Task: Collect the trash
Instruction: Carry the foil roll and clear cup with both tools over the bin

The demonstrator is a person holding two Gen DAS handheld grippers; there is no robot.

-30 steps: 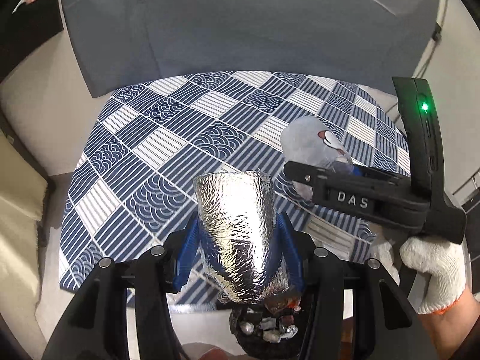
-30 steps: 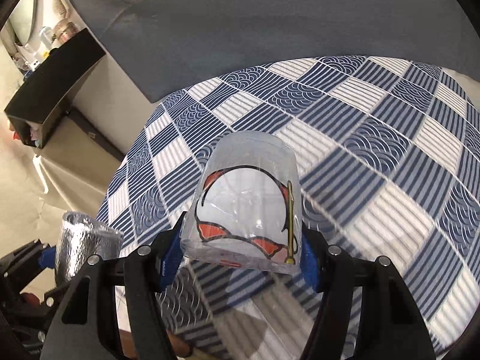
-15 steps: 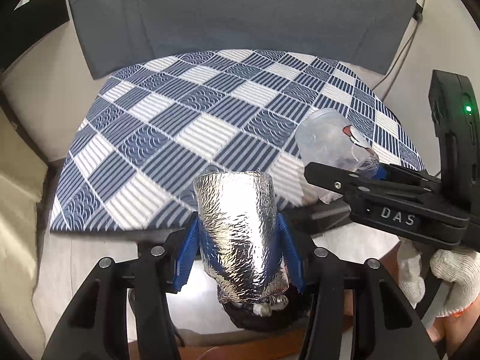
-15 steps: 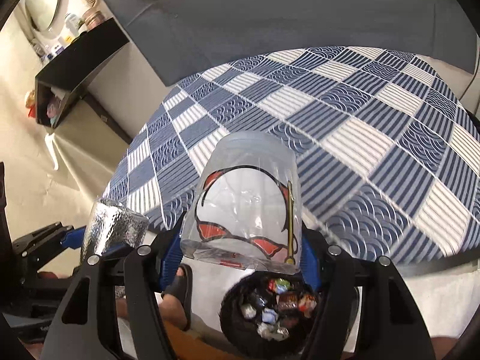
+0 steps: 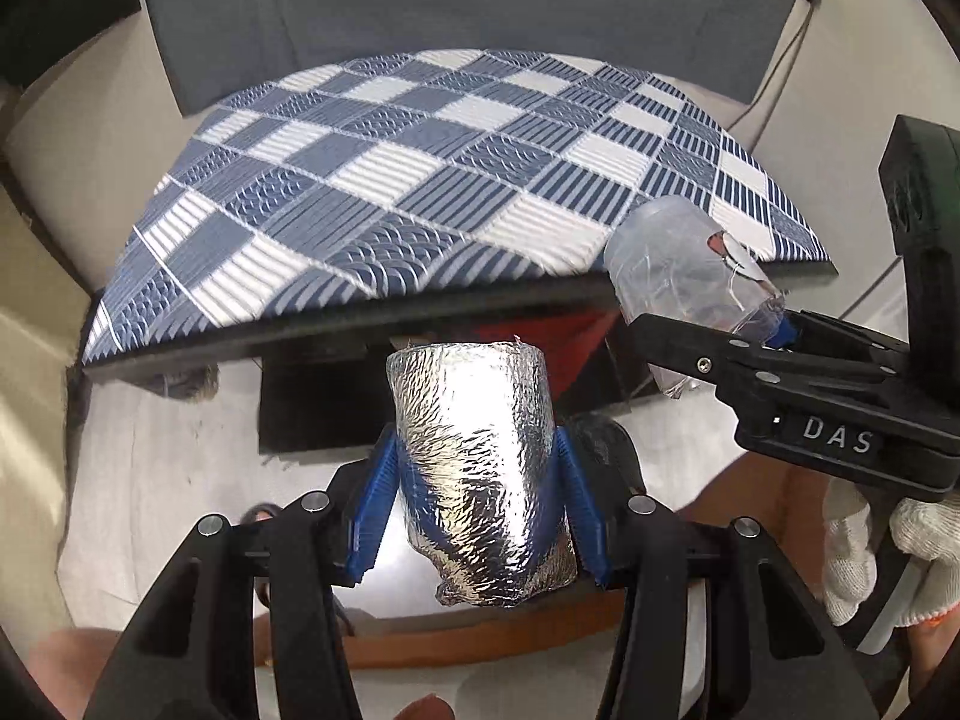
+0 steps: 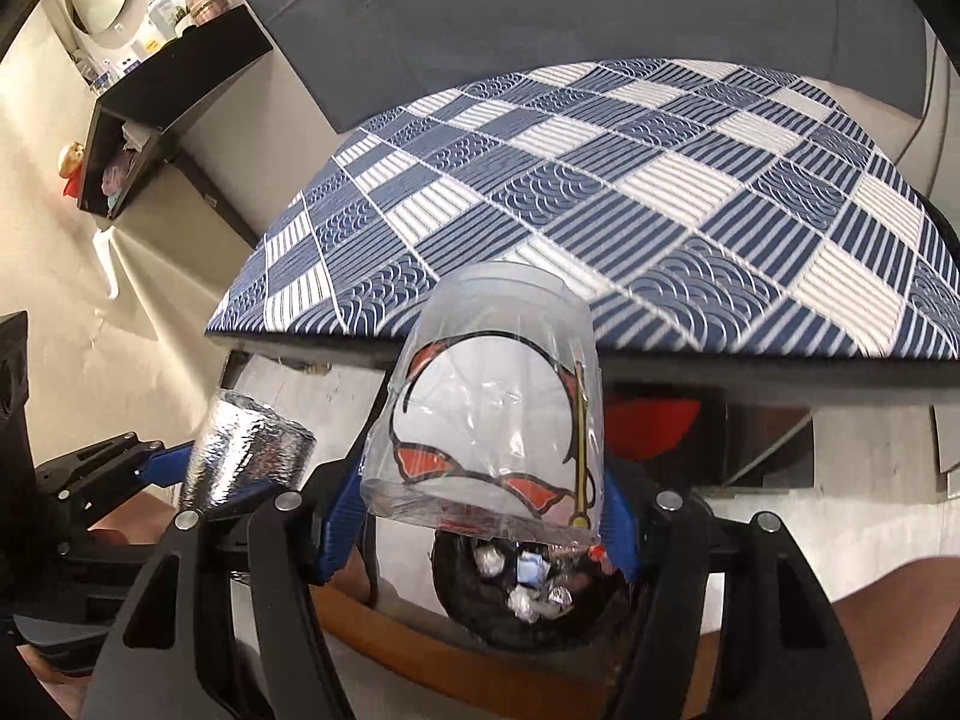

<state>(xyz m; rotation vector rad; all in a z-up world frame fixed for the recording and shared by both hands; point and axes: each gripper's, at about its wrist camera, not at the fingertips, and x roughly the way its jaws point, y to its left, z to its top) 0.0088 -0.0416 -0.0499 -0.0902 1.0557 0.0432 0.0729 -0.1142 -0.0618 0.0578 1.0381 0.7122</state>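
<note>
My left gripper (image 5: pixel 474 504) is shut on a crumpled foil-wrapped cup (image 5: pixel 480 474), held off the table's front edge; the cup also shows in the right wrist view (image 6: pixel 246 456). My right gripper (image 6: pixel 480 516) is shut on a clear plastic cup with a red and white print (image 6: pixel 486 420), held above a black trash bin (image 6: pixel 522 606) holding foil balls and wrappers. The plastic cup also shows in the left wrist view (image 5: pixel 684 264), to the right of the foil cup. The bin is mostly hidden behind the foil cup there (image 5: pixel 606 450).
A table with a blue and white checked cloth (image 5: pixel 420 180) lies ahead of both grippers, also in the right wrist view (image 6: pixel 600 180). A grey chair back (image 5: pixel 450 0) stands behind it. A black shelf (image 6: pixel 150 120) hangs on the left wall. A wooden edge (image 6: pixel 480 672) runs below the bin.
Both grippers have pulled back from over the table to beyond its front edge and lower, each still holding its cup. The trash bin has come into view under the right gripper.
</note>
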